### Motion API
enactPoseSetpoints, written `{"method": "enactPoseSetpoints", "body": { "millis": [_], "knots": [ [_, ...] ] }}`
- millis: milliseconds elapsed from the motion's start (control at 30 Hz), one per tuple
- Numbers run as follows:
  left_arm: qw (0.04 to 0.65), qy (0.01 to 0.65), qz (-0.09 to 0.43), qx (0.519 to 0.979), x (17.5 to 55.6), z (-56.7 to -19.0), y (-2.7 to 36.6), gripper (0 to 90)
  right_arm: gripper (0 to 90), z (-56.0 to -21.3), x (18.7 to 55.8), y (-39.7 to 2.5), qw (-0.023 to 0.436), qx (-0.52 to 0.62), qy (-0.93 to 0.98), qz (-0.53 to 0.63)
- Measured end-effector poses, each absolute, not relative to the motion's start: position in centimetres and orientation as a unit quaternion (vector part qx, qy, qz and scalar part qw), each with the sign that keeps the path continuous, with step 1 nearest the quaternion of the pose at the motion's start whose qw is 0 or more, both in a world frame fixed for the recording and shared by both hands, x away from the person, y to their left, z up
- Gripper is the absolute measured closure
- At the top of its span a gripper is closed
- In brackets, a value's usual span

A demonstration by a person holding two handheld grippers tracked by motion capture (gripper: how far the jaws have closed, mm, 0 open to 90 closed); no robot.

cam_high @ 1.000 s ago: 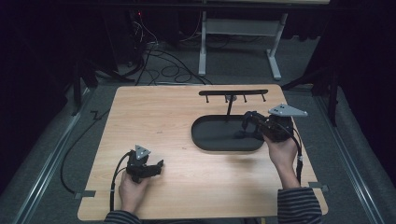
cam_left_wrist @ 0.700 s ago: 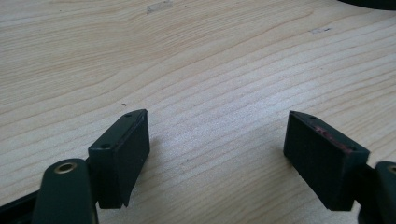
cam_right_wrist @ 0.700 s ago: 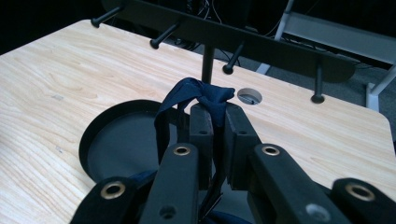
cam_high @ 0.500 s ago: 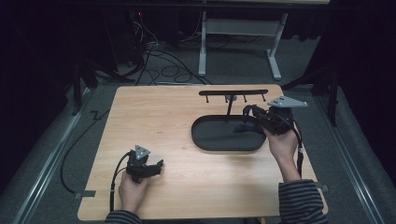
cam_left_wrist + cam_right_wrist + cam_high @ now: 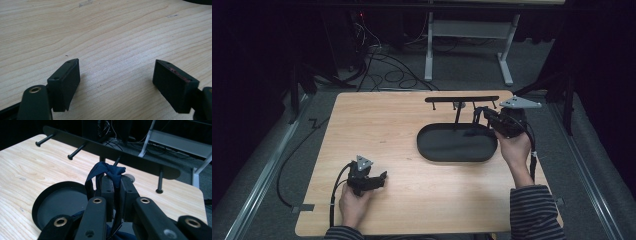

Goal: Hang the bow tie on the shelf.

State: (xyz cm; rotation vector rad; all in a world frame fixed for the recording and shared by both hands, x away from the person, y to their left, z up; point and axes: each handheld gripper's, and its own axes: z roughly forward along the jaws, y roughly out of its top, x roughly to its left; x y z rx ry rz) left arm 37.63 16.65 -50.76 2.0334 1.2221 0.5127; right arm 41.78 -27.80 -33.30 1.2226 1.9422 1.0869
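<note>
A black rack with several pegs stands on a post at the back of a black oval tray. My right gripper hovers at the tray's far right end, just below the rack's bar. It is shut on a dark blue strip of cloth, whose knotted end sticks up past the fingertips while the rest hangs down toward the tray. The rack's pegs are close in front of it. My left gripper rests at the table's front left, open over bare wood.
The wooden table ends just right of the right hand. Beyond its far edge lie cables on the floor and the white legs of another desk. Metal rails run along both sides.
My right gripper has risen and moved away from the person, from the tray's right rim up toward the rack's bar, carrying the blue cloth. The left gripper has stayed still.
</note>
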Motion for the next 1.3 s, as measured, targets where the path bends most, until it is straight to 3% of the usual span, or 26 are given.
{"method": "enactPoseSetpoints", "body": {
  "millis": [1300],
  "knots": [
    [0.350,0.474,0.198,0.783,37.7,-50.8,16.6,22.8,85.2,-33.8,46.0,-26.2,0.305,0.474,0.734,0.378]
  ]
}}
